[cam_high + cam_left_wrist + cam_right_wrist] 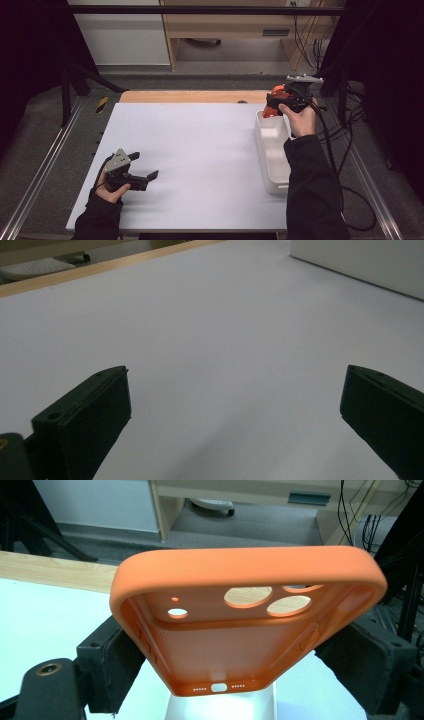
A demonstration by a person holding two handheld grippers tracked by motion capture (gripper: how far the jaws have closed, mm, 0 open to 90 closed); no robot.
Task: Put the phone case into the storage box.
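Observation:
My right gripper (272, 104) is shut on an orange phone case (276, 93), held in the air over the far end of a white bin (270, 145). In the right gripper view the orange phone case (245, 615) shows its hollow inside and camera holes, and the two black jaws press its long sides. My left gripper (144, 165) rests low over the white table (200, 150) near the front left, open, with nothing between its fingers (85, 415).
The white bin stands along the table's right side, and its side wall (360, 262) shows in the left gripper view. A wooden strip (195, 96) edges the table's far side. Cables (345, 150) trail off to the right. A cabinet (225, 25) stands beyond.

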